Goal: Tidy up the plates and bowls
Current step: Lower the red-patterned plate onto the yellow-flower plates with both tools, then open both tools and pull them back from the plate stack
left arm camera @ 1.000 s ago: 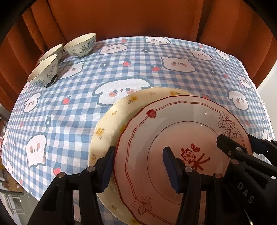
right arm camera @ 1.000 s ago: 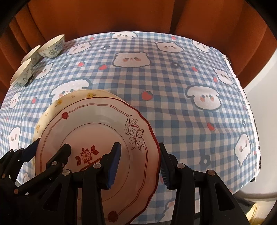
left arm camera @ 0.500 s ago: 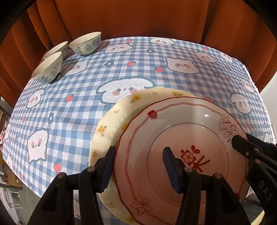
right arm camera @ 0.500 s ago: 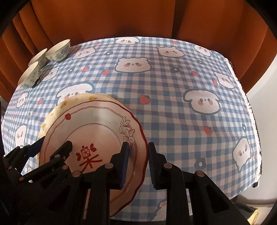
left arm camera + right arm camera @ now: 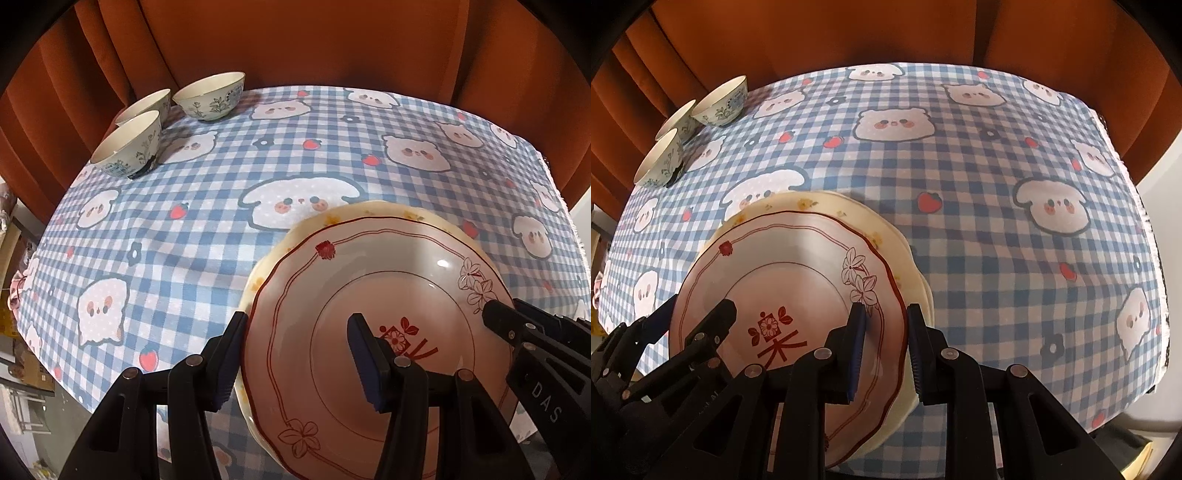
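Note:
A pink plate with a red rim [image 5: 369, 280] [image 5: 783, 258] lies on a cream floral plate [image 5: 384, 212] [image 5: 820, 203]. The stack is held above the near part of the table. My left gripper [image 5: 295, 354] straddles the stack's left edge, one finger under and one on top. My right gripper [image 5: 884, 350] is shut on the stack's right edge. Three white bowls with blue flowers [image 5: 210, 94] [image 5: 720, 101] stand at the far left corner of the table.
A blue checked tablecloth with cartoon animals [image 5: 295, 147] [image 5: 997, 184] covers the table. An orange curtain [image 5: 295, 37] hangs behind it. The table's right edge [image 5: 1145, 221] drops to a pale floor.
My right gripper has closed on the plates' right edge. The stack has risen off the cloth and come nearer, both grippers with it.

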